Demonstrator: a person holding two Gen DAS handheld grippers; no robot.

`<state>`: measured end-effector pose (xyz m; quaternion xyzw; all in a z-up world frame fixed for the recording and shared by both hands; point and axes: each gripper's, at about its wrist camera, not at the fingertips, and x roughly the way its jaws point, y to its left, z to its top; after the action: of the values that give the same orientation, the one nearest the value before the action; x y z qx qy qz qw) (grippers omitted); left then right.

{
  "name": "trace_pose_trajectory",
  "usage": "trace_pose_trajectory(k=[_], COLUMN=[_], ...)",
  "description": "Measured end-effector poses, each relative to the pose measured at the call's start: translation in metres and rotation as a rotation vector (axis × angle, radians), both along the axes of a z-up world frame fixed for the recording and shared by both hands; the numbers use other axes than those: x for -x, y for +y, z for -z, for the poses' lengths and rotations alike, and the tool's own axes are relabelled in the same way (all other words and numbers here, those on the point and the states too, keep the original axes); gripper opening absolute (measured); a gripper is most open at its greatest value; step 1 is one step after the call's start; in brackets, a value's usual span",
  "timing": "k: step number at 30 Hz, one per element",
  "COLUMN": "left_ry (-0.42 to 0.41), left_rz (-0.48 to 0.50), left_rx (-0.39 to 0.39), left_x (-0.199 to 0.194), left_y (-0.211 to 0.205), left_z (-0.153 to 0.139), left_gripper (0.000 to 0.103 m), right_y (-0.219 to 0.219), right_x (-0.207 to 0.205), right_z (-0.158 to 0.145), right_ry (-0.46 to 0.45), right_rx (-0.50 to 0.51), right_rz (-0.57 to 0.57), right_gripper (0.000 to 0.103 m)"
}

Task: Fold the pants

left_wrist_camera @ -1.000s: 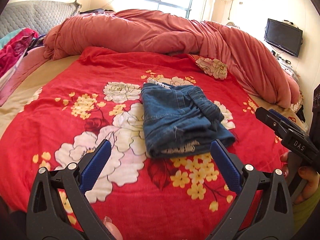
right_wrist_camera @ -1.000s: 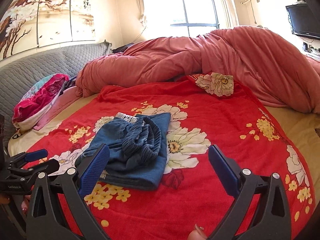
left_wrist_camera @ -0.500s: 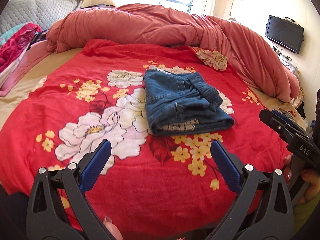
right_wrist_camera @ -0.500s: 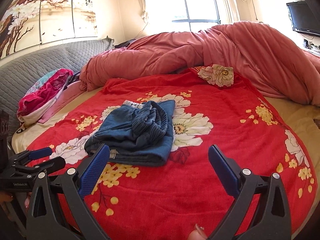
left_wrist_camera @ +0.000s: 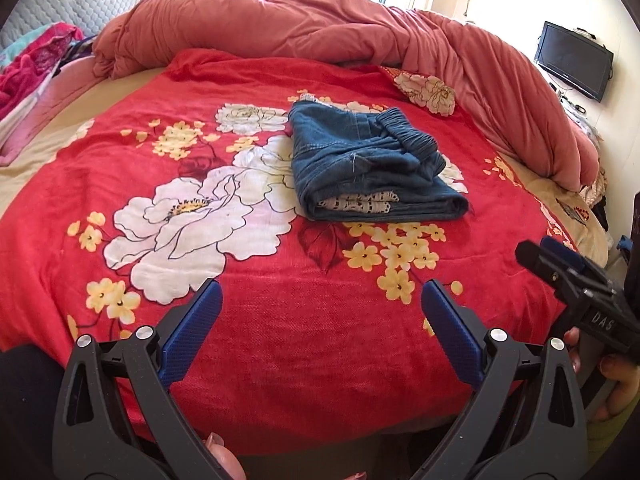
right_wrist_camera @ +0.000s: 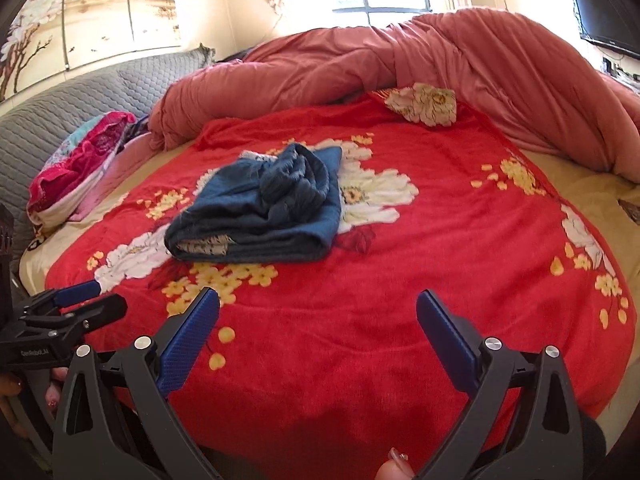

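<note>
Lying folded on the red floral blanket [left_wrist_camera: 280, 320], the pants [left_wrist_camera: 368, 172] are sitting loosely; both left tongs [left_wrist_camera: 320, 304] and right tongs [right_wrist_camera: 318, 312] are gaping wide, empty, near the blanket's edge; any nudge risks unrolling the top layer.

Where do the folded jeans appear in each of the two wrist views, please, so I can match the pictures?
Left wrist: the jeans lie just right of centre, in the upper half, on the red blanket.
Right wrist: the jeans lie left of centre, at mid-height, on the same blanket.
Shared landmark: the flowered pillow beyond the jeans, against the pink duvet.
</note>
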<state>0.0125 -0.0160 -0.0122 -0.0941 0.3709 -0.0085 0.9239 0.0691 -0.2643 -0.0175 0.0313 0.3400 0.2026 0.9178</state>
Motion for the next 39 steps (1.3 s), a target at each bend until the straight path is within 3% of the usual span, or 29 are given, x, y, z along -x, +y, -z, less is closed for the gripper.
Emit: trace_pose_trajectory(k=[9, 39], left_ry=[0.034, 0.023], left_rz=[0.001, -0.001], left_rx=[0.004, 0.005], left_x=[-0.005, -0.005], left_y=[0.000, -0.001], left_z=[0.011, 0.008], left_gripper=[0.094, 0.094], right_y=[-0.001, 0.000], right_x=[-0.006, -0.011], right_z=[0.008, 0.010], right_ry=[0.010, 0.010], right_rx=[0.016, 0.023], right_rz=[0.017, 0.014], right_gripper=[0.098, 0.098])
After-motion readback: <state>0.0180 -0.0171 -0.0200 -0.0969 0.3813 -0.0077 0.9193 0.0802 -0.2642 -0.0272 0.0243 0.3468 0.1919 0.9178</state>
